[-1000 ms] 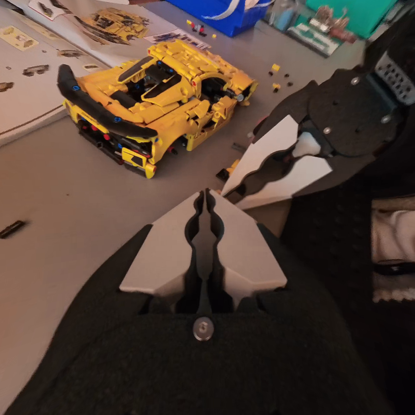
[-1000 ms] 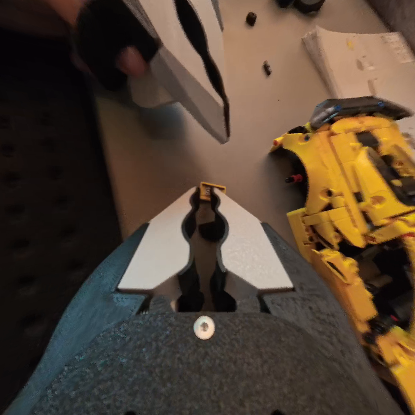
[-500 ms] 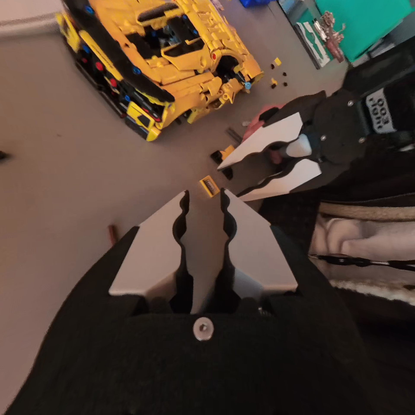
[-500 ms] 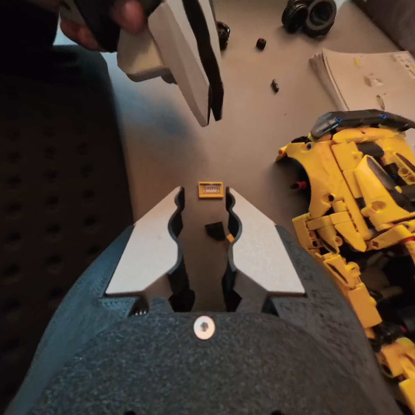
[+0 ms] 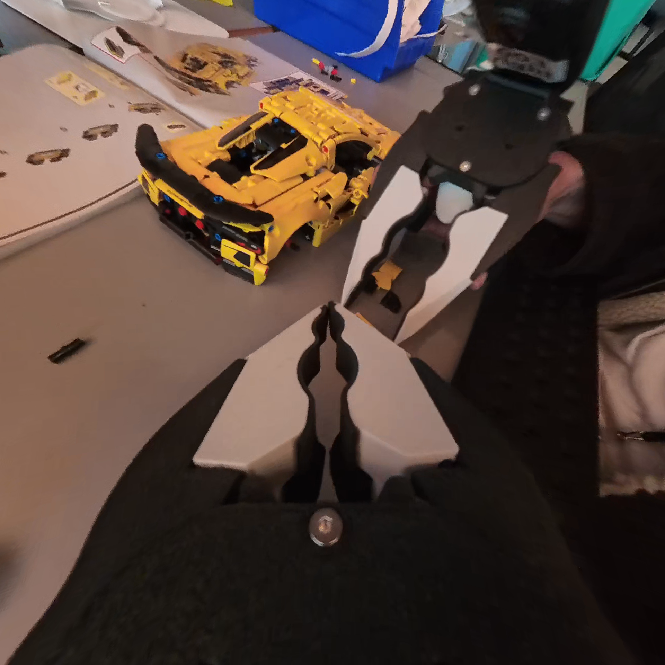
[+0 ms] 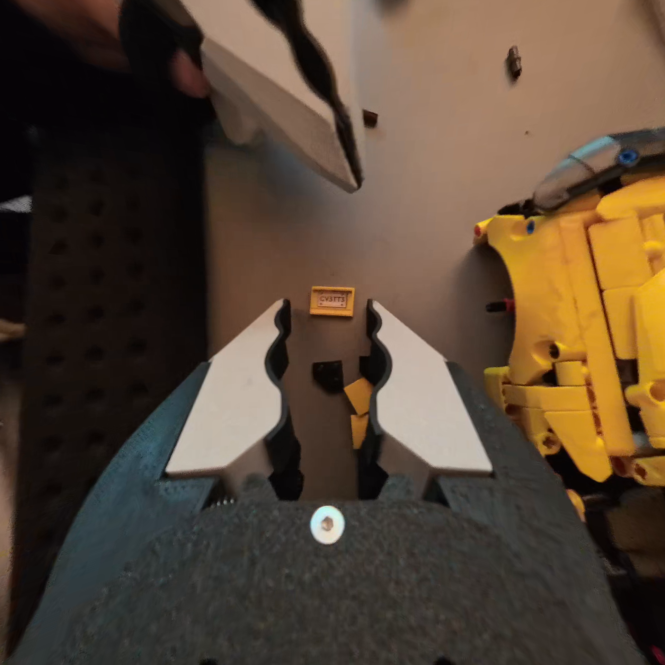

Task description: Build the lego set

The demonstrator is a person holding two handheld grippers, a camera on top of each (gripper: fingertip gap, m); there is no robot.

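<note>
On the grey table [image 5: 108, 316], from largest to smallest: the yellow Lego car [image 5: 259, 183], nearly assembled, stands on its underside with its black rear wing [image 5: 194, 190] toward the left wrist camera; its wheel arches are empty. Printed instruction sheets [image 5: 61, 118] lie behind it, and a blue bin [image 5: 345, 32] stands at the far edge.

Left claw [image 5: 328, 308]: clenched, tips together, with nothing visible between them. Right claw [image 6: 325, 306]: released, fingers spread, poised low over the table and straddling loose parts.

Small yellow tile [image 6: 331, 301], flat and bearing a printed plate, lies on the table just beyond the right claw's tips, beside the car's rear arch. A black piece [image 6: 328, 376] and two yellow pieces [image 6: 358, 397] lie between the spread fingers. A short black pin [image 5: 66, 349] lies well apart, to the left.

Handling, as a judgement: the tile is light, rigid, smooth and thin, hence prone to slip or flip; it is best taken across its two long edges, at the very fingertips. The car is stiff but its panels are press-fitted, so it should be braced at the chassis, not the wing.

The table surface is matt, flat and uncluttered near the claws; lighting is dim and warm.
</note>
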